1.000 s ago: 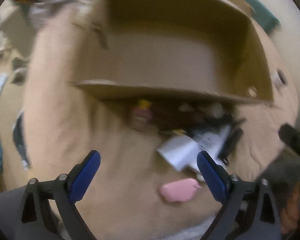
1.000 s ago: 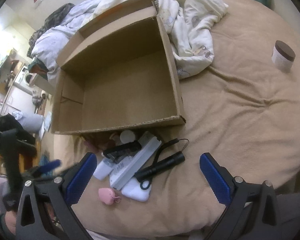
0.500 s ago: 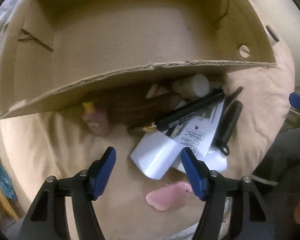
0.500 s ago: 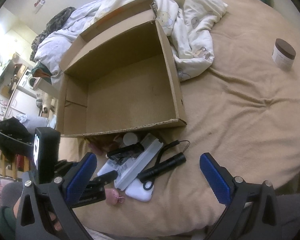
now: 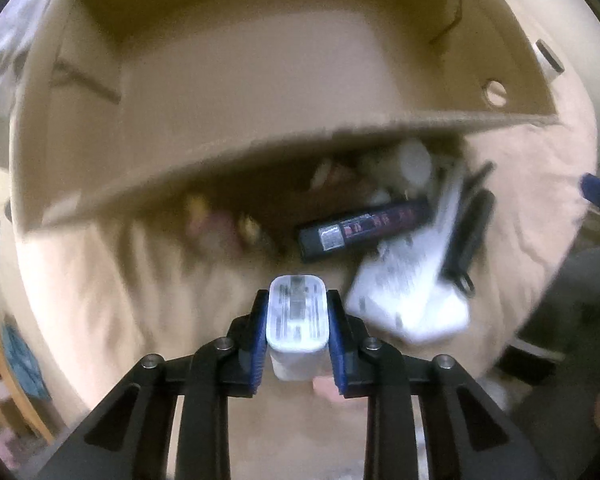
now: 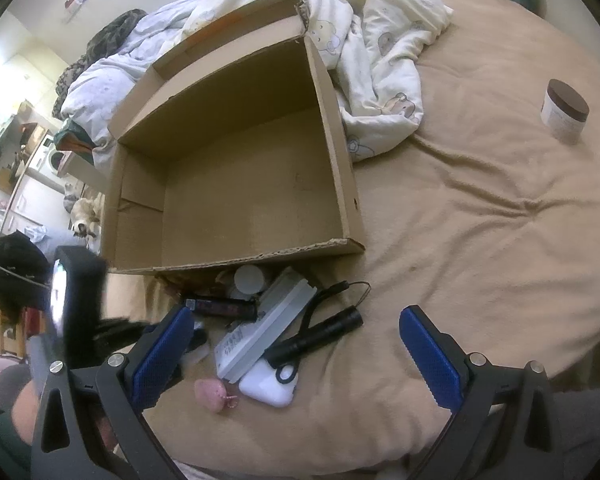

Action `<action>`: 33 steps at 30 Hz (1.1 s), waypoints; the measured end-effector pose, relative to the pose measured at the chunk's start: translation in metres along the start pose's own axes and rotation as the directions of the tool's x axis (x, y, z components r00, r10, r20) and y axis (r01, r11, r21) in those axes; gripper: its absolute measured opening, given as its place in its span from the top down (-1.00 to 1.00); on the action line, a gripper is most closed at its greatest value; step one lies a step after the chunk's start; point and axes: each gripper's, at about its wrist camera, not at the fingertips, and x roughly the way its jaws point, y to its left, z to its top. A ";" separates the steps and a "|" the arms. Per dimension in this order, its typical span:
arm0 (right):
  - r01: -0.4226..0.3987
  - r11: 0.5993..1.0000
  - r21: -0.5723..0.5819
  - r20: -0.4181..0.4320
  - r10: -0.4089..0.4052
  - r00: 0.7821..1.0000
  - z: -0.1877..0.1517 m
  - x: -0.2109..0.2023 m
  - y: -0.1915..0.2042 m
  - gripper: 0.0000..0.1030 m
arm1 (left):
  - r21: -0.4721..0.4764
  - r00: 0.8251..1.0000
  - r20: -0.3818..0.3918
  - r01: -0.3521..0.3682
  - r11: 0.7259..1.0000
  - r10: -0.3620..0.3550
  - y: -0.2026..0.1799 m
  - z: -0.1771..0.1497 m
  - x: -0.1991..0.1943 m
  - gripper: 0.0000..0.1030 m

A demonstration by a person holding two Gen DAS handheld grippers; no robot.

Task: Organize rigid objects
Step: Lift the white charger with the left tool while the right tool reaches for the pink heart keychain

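Left wrist view: left claw (image 5: 297, 322) closing on white case (image 5: 297, 312); right claw (image 6: 296, 354) released. Next: carry to box (image 5: 228, 80).

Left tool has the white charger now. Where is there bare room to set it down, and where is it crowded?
The cardboard box floor is bare from wall to wall. The tan bedspread lies free between the box's right wall, the brown-lidded jar and the rumpled quilt. It is crowded along the box's near wall: black tube, flashlight, white boxes, pink charm.
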 end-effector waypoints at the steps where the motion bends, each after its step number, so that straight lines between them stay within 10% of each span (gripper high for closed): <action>1: -0.021 1.000 -0.001 -0.023 0.021 1.000 -0.001 0.003 0.001 -1.00 | 0.003 1.000 -0.009 0.002 1.000 -0.002 0.001 -0.003 -0.003 0.53; 9: -0.280 0.960 -0.008 -0.292 0.265 0.919 -0.024 0.041 0.027 -0.87 | -0.076 0.999 -0.016 -0.039 0.996 0.038 0.028 -0.016 -0.023 0.54; 18: -0.254 0.962 0.102 -0.437 0.273 0.857 -0.050 0.106 0.044 -0.14 | -0.105 0.999 -0.022 -0.041 0.994 0.039 0.034 -0.004 -0.006 0.53; 24: -0.202 0.969 0.141 -0.412 0.243 0.878 -0.059 0.130 0.048 -0.11 | -0.137 0.998 -0.031 -0.055 0.989 0.051 0.026 -0.005 0.013 0.53; 27: -0.189 0.976 0.105 -0.376 0.214 0.902 -0.055 0.127 0.052 0.39 | -0.142 0.998 -0.031 -0.049 0.989 0.045 0.030 -0.002 0.009 0.53; 33: -0.216 0.975 0.059 -0.349 0.223 0.910 -0.053 0.115 0.055 0.53 | -0.129 0.998 0.002 -0.061 0.990 0.062 0.032 -0.015 0.003 0.53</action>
